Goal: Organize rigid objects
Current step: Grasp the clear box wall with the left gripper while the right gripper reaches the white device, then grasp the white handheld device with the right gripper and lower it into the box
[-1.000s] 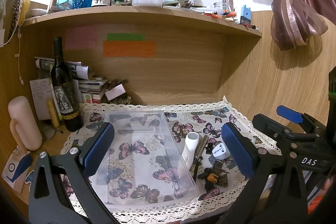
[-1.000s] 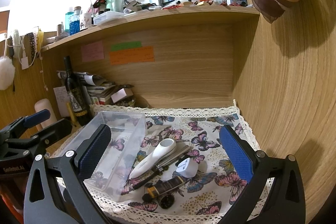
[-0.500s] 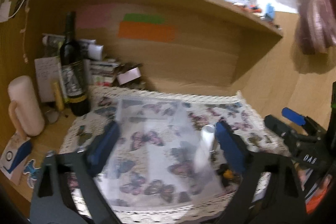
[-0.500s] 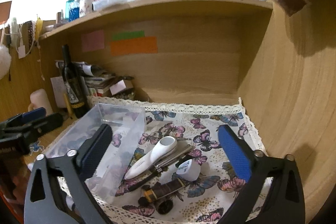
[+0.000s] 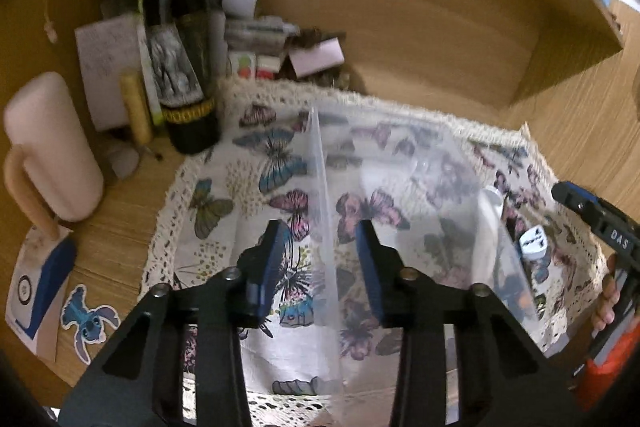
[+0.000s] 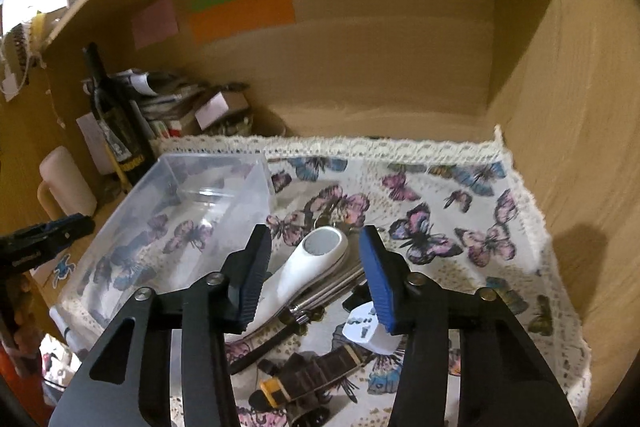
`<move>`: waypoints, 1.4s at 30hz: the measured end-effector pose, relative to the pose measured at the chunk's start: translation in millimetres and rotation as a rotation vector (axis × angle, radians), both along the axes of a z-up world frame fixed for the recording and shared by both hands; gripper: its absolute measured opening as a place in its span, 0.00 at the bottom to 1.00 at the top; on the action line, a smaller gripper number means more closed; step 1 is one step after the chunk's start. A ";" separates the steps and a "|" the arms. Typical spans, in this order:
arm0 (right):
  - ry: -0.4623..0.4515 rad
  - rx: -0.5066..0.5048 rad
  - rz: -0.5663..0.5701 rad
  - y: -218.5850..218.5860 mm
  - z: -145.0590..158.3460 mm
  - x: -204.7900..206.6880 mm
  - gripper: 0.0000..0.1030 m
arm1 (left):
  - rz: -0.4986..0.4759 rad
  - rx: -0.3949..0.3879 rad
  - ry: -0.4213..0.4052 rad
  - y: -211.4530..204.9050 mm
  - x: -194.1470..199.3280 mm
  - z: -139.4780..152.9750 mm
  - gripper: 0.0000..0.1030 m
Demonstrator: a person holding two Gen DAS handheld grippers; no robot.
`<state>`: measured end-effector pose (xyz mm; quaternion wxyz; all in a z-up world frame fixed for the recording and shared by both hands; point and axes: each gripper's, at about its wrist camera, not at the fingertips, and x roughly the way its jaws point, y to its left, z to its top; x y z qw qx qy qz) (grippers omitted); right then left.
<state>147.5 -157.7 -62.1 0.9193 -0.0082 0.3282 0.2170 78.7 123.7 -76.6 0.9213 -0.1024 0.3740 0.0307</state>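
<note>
A clear plastic box (image 6: 188,211) sits on the butterfly cloth (image 6: 460,227). My left gripper (image 5: 322,259) straddles the box's left wall (image 5: 320,195), jaws partly closed with a gap on each side of the wall. My right gripper (image 6: 316,277) is partly closed above a white handled device (image 6: 308,267), not touching it. Beside that lie metal tools (image 6: 332,291), a white plug adapter (image 6: 366,329) and a dark toy vehicle (image 6: 312,379). The adapter also shows in the left wrist view (image 5: 534,243).
A dark wine bottle (image 5: 180,55) stands at the cloth's back left, with papers and boxes (image 5: 256,39) behind it. A pale pink mug (image 5: 52,147) stands left. Wooden walls close the nook at the back and right (image 6: 580,107).
Both grippers have dropped toward the cloth and narrowed from wide open. The left moved over the box's left wall; the right moved over the white device.
</note>
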 end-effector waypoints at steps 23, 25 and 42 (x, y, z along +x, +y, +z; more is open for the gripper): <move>0.329 -0.177 0.065 62.9 -72.7 69.9 0.42 | -0.128 0.030 0.055 -5.7 18.8 -28.3 0.11; 0.361 -0.188 0.073 66.6 -79.5 77.3 0.42 | -0.132 0.023 0.050 -4.8 18.4 -28.4 0.11; 0.207 -0.085 0.018 40.2 -43.2 53.8 0.30 | -0.122 0.030 0.049 -7.8 19.1 -29.6 0.11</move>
